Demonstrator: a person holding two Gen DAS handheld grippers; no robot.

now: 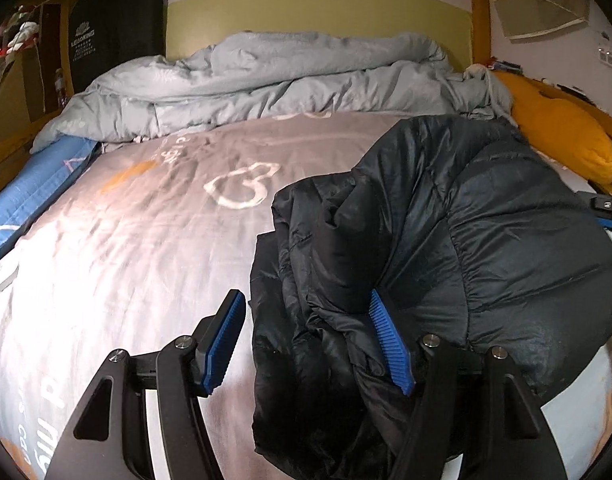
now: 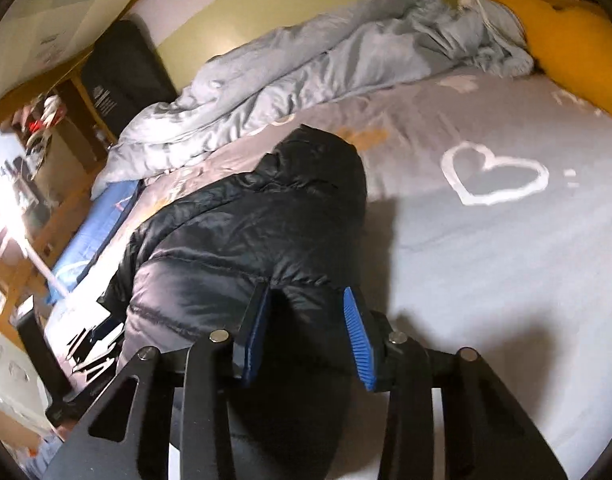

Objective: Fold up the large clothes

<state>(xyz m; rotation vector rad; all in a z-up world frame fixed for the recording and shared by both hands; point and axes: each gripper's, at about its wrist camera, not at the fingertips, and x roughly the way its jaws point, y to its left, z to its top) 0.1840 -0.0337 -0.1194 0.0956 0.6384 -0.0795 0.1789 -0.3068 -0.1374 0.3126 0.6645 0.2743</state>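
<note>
Fingers of the left gripper (image 1: 310, 340) stand wide apart around the near edge of the black puffer jacket (image 1: 446, 232). The right-hand blue pad is pressed into a fold of the fabric, while the left-hand pad hangs free over the grey bedsheet (image 1: 118, 240), so nothing is clamped there. That spread looks set to take in the bunched, folded-over layers at about six o'clock of the jacket, which are thick enough to need a wide bite.

Over on the right gripper (image 2: 306, 328), the fingers (image 2: 360, 340) have a lobe of the jacket's padded hem between them. They stand narrower than the left pair, and the fabric fills the gap from pad to pad. I judge this a grip on the hem, though the dark cloth makes the contact on the left-hand pad hard to confirm.

In the right wrist view the jacket lies across the bed from the fingers up toward eleven o'clock. Its hood end reaches toward the rumpled pale grey duvet (image 2: 306, 60), heaped along the far side against the wall. A white heart print (image 2: 494, 176) sits on bare sheet at about two o'clock of the jacket, well apart from it. An orange pillow (image 2: 566, 40) lies in the far corner, and a blue mat (image 1: 34, 200) runs along the bed's edge at nine o'clock in the left wrist view.

Holding both near corners would let the hem be carried over in one piece, so the fold seems only partly made.
</note>
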